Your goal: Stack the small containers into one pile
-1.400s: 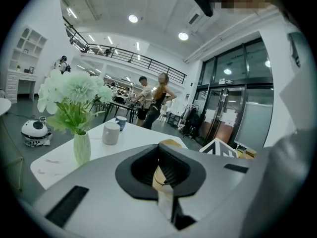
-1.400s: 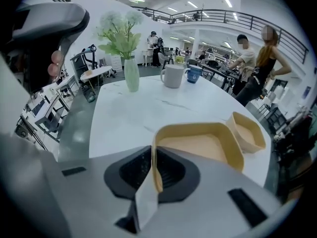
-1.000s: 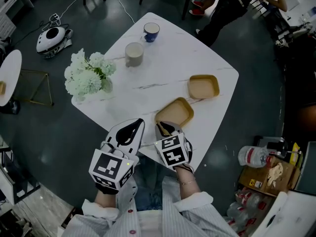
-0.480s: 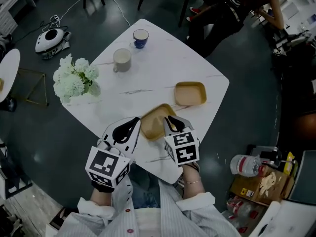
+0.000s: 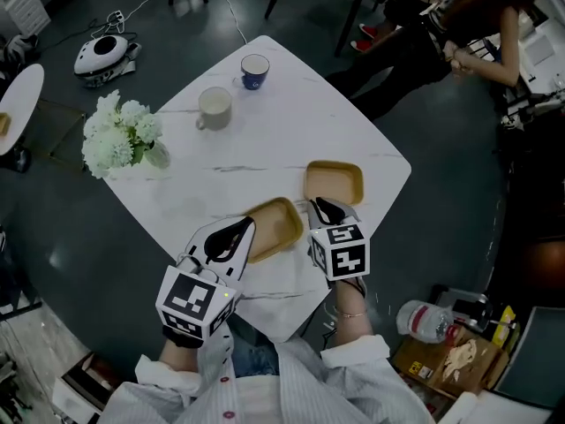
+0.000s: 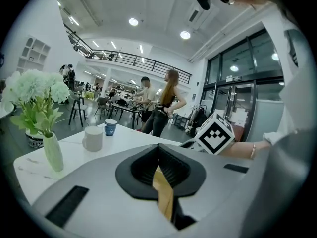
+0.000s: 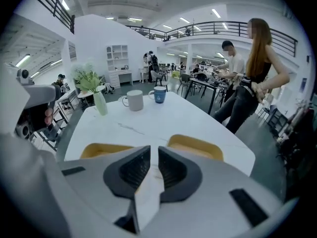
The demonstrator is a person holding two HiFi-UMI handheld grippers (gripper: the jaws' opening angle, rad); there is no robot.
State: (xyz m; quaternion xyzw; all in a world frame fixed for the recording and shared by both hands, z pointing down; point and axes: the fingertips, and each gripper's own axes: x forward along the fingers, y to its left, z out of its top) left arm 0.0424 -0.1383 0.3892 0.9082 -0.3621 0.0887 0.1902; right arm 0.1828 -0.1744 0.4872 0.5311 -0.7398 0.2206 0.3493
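jaws of the left gripper [image 6: 159,168] are closed on a tan edge, apparently the rim of the near tray [image 5: 277,224]. right gripper [image 7: 152,165] jaws stand slightly apart, empty, between that tray and the far tray [image 5: 334,183] on the table [image 5: 291,104].

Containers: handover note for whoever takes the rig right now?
Left gripper: jaws closed on the rim of the near container, at the front of the table. Can't tell if it has lifted off.
Right gripper: jaws slightly apart, nothing between them, next to the far container but not gripping it.
Done: nothing stacked; the two containers sit side by side.
Left: probably nest the near container into the far one, steadying with the right gripper if needed, then release.
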